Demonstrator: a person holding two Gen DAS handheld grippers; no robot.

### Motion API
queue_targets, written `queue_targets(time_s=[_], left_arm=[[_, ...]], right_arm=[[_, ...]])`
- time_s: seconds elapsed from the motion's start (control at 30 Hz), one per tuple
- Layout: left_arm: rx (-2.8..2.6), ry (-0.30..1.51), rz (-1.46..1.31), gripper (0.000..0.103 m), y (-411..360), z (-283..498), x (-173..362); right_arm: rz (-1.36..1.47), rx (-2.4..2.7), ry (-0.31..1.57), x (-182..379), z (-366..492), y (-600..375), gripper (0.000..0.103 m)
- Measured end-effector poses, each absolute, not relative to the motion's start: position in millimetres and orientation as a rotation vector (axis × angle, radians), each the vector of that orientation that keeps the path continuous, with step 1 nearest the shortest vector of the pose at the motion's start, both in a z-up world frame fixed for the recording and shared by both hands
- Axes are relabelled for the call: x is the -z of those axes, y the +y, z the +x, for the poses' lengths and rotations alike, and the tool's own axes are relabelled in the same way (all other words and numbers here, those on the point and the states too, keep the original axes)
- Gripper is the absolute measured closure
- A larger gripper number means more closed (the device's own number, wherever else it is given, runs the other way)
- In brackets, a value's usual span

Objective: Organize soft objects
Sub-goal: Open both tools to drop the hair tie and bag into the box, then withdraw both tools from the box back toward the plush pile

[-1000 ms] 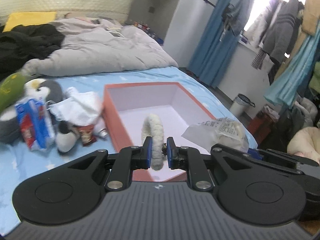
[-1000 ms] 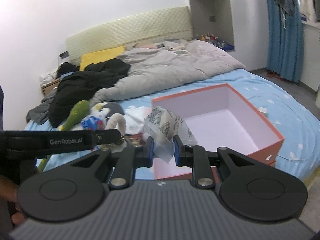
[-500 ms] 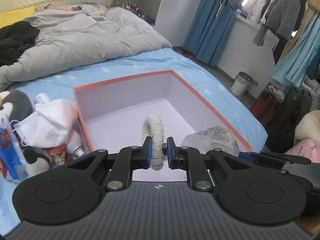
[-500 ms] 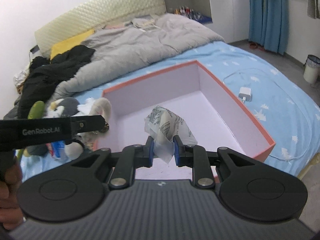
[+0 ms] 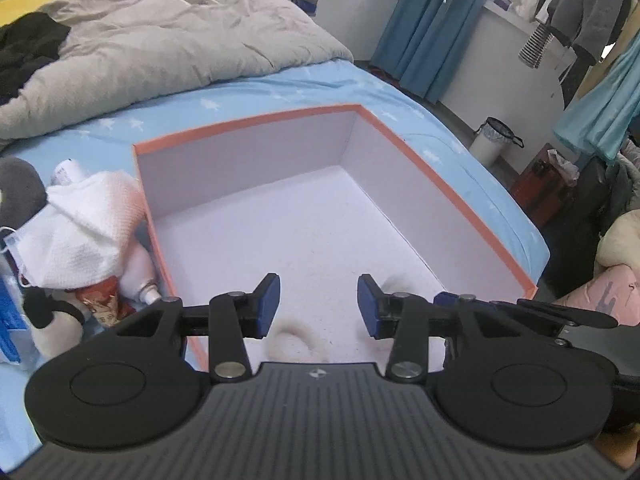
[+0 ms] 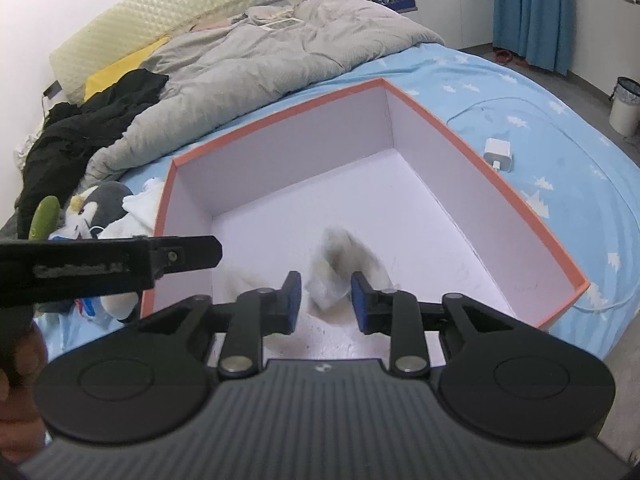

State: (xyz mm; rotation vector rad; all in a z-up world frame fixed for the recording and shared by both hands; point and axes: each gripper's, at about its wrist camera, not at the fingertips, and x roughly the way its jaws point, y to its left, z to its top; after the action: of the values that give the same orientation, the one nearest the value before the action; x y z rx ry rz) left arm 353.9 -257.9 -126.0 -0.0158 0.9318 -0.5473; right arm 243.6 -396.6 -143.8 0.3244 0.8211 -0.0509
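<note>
Soft things are going into the orange box: a fluffy white ring lies on the box floor just below and slightly behind the left gripper, and a crumpled plastic packet sits, blurred as if falling, just ahead of and between the fingers of the right gripper.

Both grippers hang over the near end of the box, tilted down into it. The left one's jaws are opening and stand spread, with nothing between them. The right one's jaws are opening too; the packet is in the gap, but the pads look clear of it.

To do this release well, I would let both pairs of jaws finish spreading before lifting, so no loose plastic or fluff clings to a pad and gets dragged out. Then draw each gripper straight back up along its own line, clear of the near rim. The two tools are close, the left one crossing just to the left of the right one's fingers, so they should part sideways.

More soft things wait in the pile to the left of the box.
</note>
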Motion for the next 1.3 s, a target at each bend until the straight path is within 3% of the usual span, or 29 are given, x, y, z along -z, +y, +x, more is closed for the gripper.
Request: queue_targets(time_s=[0.53, 1.3], left_arm=[[0.466, 0.802, -0.058, 0.054, -168.1, 260.0, 78.3], [0.338, 0.706, -0.097, 0.054, -75.7, 122.6, 65.4]], right_arm=[[0.309, 0.011, 0.716, 107.2, 186.3, -354.7, 0.066], [0.262, -0.128, 0.645, 96.1, 82.6, -282.1, 0.066]])
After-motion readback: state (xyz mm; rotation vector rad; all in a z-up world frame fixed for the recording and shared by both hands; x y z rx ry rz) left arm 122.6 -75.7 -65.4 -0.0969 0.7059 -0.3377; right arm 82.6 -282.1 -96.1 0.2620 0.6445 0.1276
